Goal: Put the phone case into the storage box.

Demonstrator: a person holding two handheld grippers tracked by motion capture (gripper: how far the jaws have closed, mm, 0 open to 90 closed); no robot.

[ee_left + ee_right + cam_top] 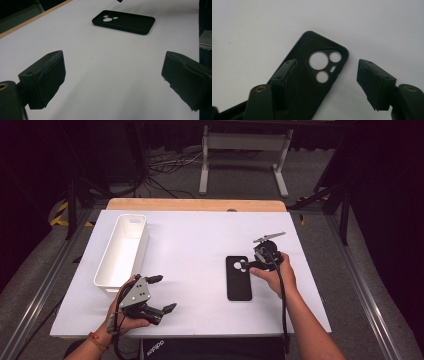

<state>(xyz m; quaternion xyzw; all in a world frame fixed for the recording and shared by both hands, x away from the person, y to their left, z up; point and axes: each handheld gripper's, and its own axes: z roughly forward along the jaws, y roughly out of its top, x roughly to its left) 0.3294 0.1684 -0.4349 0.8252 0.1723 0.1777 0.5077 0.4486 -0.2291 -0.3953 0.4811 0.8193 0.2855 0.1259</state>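
White bin [122, 251] on the table [200, 235] holds nothing.

This looks like a lab or test bay set up for recording, not a home. A white table [200, 245] with a bare wooden far edge stands on grey carpet, flanked by metal rails [45, 280] on the floor. Black-and-yellow hazard tape [61, 215] marks the floor at the left. Loose cables [165, 165] run behind the table near a white frame stand [245, 155]. Dark curtains or panels, hard to tell which, close off the sides.
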